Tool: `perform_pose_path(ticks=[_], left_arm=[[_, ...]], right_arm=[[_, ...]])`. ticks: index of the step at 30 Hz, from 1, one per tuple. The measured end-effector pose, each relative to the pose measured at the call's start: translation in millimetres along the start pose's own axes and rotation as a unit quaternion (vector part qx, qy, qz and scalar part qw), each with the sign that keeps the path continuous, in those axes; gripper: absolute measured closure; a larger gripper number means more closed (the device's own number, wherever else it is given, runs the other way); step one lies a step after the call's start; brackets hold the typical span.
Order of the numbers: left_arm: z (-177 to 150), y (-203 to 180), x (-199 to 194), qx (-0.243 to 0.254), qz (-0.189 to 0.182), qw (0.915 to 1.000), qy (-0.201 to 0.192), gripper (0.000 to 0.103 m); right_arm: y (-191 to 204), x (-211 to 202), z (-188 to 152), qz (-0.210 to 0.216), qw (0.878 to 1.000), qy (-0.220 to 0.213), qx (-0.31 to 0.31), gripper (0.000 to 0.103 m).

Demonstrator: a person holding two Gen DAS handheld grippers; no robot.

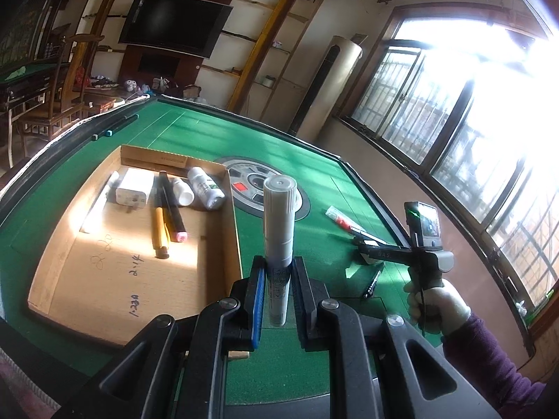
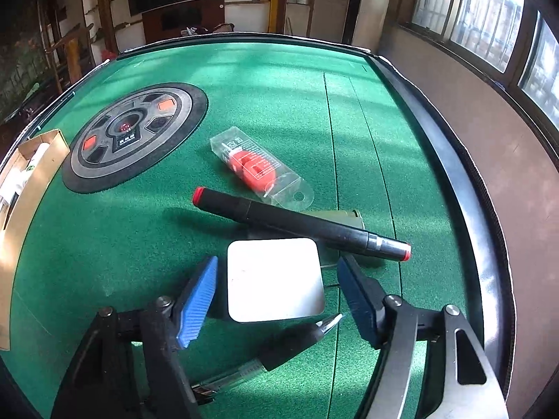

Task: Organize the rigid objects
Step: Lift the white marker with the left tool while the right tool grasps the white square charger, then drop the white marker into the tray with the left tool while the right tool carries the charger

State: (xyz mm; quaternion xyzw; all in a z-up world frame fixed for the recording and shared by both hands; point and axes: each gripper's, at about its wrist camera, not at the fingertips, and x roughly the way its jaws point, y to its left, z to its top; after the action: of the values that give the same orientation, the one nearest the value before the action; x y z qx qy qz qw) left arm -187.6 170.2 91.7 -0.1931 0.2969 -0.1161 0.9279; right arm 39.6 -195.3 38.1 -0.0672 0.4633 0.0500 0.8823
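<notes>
box floor [image 1: 115, 279]: near half bare, wide open from above; far half taken by charger [image 1: 134, 188], pens [image 1: 164, 216], 2 bottles [image 1: 206, 188].
box wall [image 1: 236, 230]: low rim betw box & table centre.
centre dial [image 2: 134, 136]: flat, no block.
green felt [image 2: 279, 97]: far side & R strip bare, free pass.
R gripper [image 2: 277, 289] zone: tight; white block [image 2: 274, 279] betw jaws w/ gaps both sides, black marker [image 2: 300, 223] just behind, clear pen [image 2: 279, 352] below, red packet [image 2: 258, 171] beyond.
table rim [image 2: 450, 188]: raised edge on R.
</notes>
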Motion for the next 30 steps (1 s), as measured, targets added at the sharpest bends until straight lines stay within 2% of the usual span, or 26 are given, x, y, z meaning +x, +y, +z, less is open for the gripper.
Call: perform_pose_path(ticks=[1,4,10,15,19,22,27,30], left_arm=[[0.2,2.4,-1.2,-0.003,0.001,1.0000,-0.001,0.089],[1.5,8.1,-5.0,-0.010,0.003,0.9999,-0.006,0.089],[4.0,19.4,-11.2,-0.017,0.009,0.9997,-0.014,0.089],[10.6,38.7,-19.2,-0.032,0.021,0.9991,-0.017,0.089],[18.9,64.3,-30.6,-0.058,0.022,0.9980,-0.007,0.089],[24.8,81.3,-37.3,-0.062,0.038,0.9973,0.005,0.089],[41.1,106.8,-21.0,-0.049,0.090,0.9933,0.053,0.089],[47.5,123.8,-2.6,-0.051,0.101,0.9901,0.084,0.089]], right_arm=[[-1.2,-1.4,0.0,0.008,1.000,-0.001,0.002,0.049],[-4.8,-7.8,-1.1,0.027,1.000,-0.001,0.012,0.052],[-9.3,-28.4,-8.3,0.057,0.998,-0.020,0.032,0.054],[7.2,-58.6,-9.2,0.083,0.995,-0.047,0.020,0.054],[41.3,-85.2,-5.4,0.117,0.991,-0.071,-0.010,0.054],[72.9,-102.0,-1.0,0.149,0.985,-0.085,-0.035,0.054],[141.5,-120.2,3.6,0.212,0.969,-0.088,-0.087,0.054],[182.9,-122.6,2.1,0.239,0.961,-0.082,-0.116,0.053]])
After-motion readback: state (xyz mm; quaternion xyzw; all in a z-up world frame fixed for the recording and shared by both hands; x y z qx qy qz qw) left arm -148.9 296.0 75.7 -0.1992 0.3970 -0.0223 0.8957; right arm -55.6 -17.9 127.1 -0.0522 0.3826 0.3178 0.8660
